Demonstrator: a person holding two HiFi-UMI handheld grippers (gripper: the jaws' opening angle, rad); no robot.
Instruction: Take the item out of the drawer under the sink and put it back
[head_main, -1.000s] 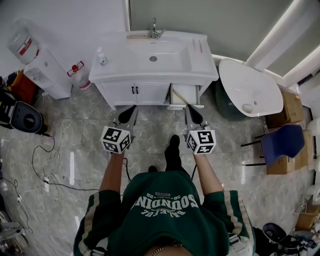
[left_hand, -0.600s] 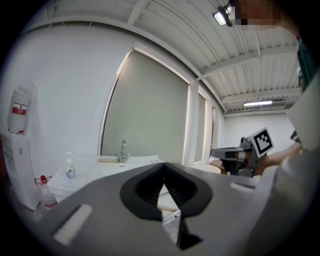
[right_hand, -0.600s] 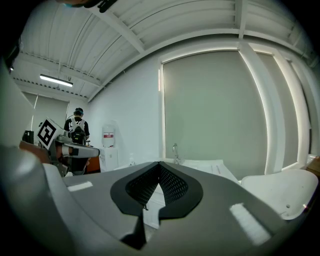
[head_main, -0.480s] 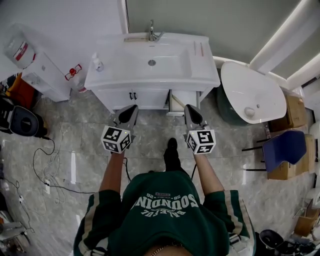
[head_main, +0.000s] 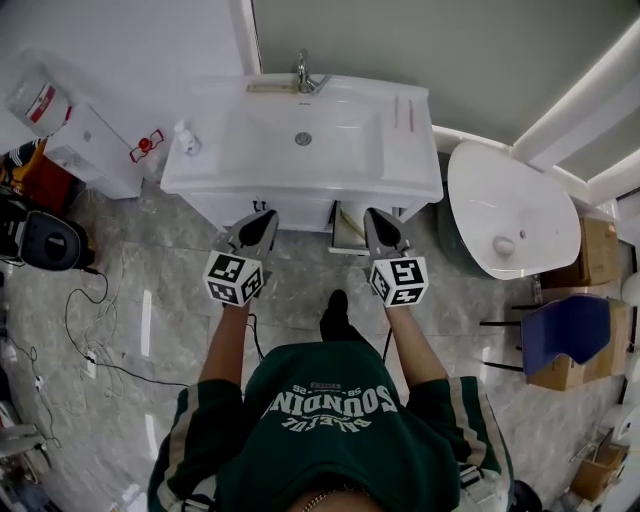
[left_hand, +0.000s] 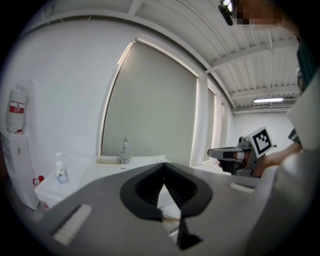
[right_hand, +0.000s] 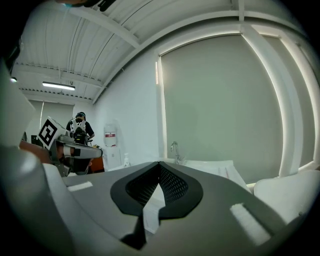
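Drawer (head_main: 347, 230) ajar from head view, left claw (left_hand: 162, 166), right claw (right_hand: 159, 165) pinched closed

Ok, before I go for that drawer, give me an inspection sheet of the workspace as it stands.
Surface: white sink counter, tap at the back.
Job's things: drawer under the sink's right side looks pulled out; contents cannot be made out.
Clutter: soap bottle on the counter's left end.
Grippers: left gripper and right gripper both shut and empty, held in front of the cabinet.
Cables: loose cables on the floor at left.
Surroundings: water dispenser at left; white tub, blue chair and cardboard boxes at right.
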